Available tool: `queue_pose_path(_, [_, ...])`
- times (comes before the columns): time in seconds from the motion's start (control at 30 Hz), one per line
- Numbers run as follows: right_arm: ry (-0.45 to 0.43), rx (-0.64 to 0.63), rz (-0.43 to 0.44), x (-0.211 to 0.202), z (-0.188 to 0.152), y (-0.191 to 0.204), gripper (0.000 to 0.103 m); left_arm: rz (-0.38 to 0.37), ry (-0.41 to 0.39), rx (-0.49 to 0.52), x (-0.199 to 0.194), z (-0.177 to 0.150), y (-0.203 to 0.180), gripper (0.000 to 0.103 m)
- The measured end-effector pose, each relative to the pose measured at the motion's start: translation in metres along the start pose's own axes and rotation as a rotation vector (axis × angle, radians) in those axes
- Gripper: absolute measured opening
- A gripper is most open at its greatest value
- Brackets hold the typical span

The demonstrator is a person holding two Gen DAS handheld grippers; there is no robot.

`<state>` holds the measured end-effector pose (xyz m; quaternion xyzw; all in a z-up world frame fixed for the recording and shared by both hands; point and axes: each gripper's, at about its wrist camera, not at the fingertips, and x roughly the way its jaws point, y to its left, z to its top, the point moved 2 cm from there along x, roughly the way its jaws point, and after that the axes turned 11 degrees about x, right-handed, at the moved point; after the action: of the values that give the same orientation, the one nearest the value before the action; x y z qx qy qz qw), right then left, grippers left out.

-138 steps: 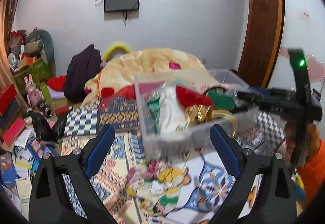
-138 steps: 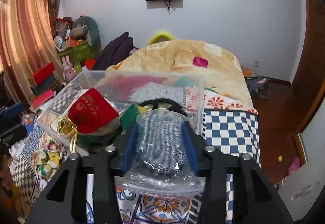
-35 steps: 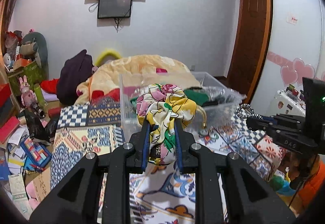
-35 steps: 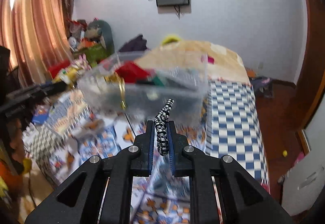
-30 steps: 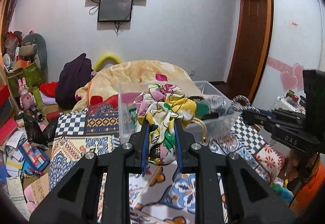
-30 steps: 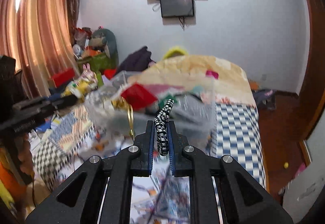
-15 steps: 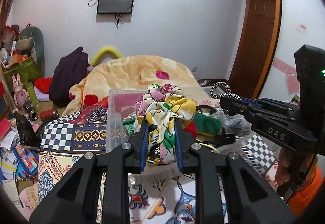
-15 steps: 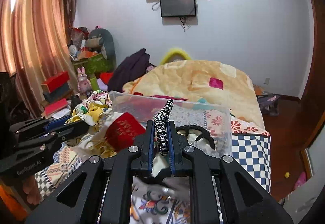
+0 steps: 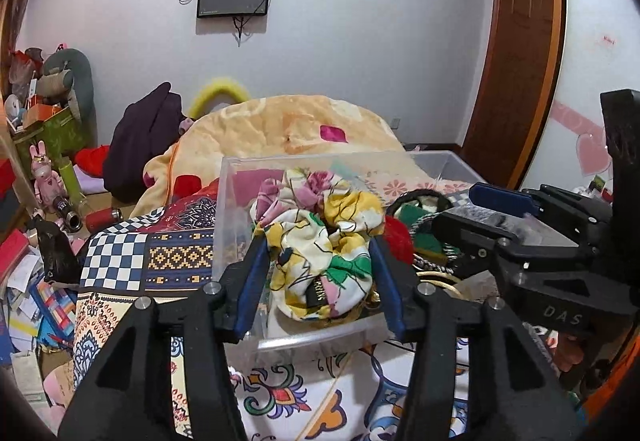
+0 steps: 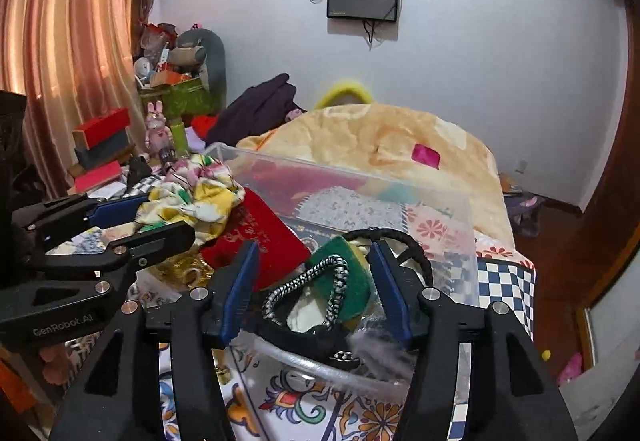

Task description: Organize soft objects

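A clear plastic bin (image 9: 234, 225) sits on the patterned bedspread, also in the right wrist view (image 10: 460, 225). My left gripper (image 9: 316, 287) is open over the bin, with a floral fabric scrunchie (image 9: 320, 237) loose between its fingers; the scrunchie also shows from the right wrist (image 10: 196, 193). My right gripper (image 10: 314, 289) is open over the bin's other side. A black-and-white braided cord (image 10: 336, 281) lies below it on a green sponge (image 10: 352, 273) beside a red pouch (image 10: 256, 237).
A peach blanket (image 9: 300, 129) is heaped behind the bin. A dark garment (image 9: 148, 145) and boxes and toys (image 10: 104, 145) crowd the left side. A wooden door (image 9: 520, 61) stands at the right. The checkered bedspread (image 10: 504, 281) extends right.
Both grippers have opened over the bin. The left let go of the floral scrunchie; the right let go of the braided cord, which now lies in the bin.
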<state>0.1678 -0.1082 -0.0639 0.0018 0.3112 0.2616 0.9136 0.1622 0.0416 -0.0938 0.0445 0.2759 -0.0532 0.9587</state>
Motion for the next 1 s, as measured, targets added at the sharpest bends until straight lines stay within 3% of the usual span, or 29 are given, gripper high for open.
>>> queue_pose_path(0.37, [-0.16,0.043,0.064,-0.066,0.019,-0.001,0.054,-0.006,-0.2,0.002,-0.081,0.025,-0.003,0.052])
queue_pose_path(0.5, [-0.23,0.045,0.078,-0.095,0.022,0.004,0.055,-0.001,-0.268,0.004,-0.109,0.03,-0.009,0.057])
queue_pose_path(0.67, [-0.303,0.044,0.072,-0.122,0.017,0.006,0.079,0.022,-0.338,0.024,-0.135,0.03,-0.018,0.071])
queue_pose_path(0.83, [-0.338,0.056,0.058,-0.131,0.016,0.007,0.089,0.036,-0.377,0.045,-0.15,0.028,-0.029,0.098])
queue_pose_path(0.93, [-0.36,0.074,0.049,-0.134,0.014,0.005,0.103,0.04,-0.385,0.049,-0.154,0.027,-0.032,0.101])
queue_pose_path(1.0, [-0.371,0.079,0.048,-0.134,0.013,0.005,0.103,0.046,-0.382,0.047,-0.154,0.026,-0.032,0.103])
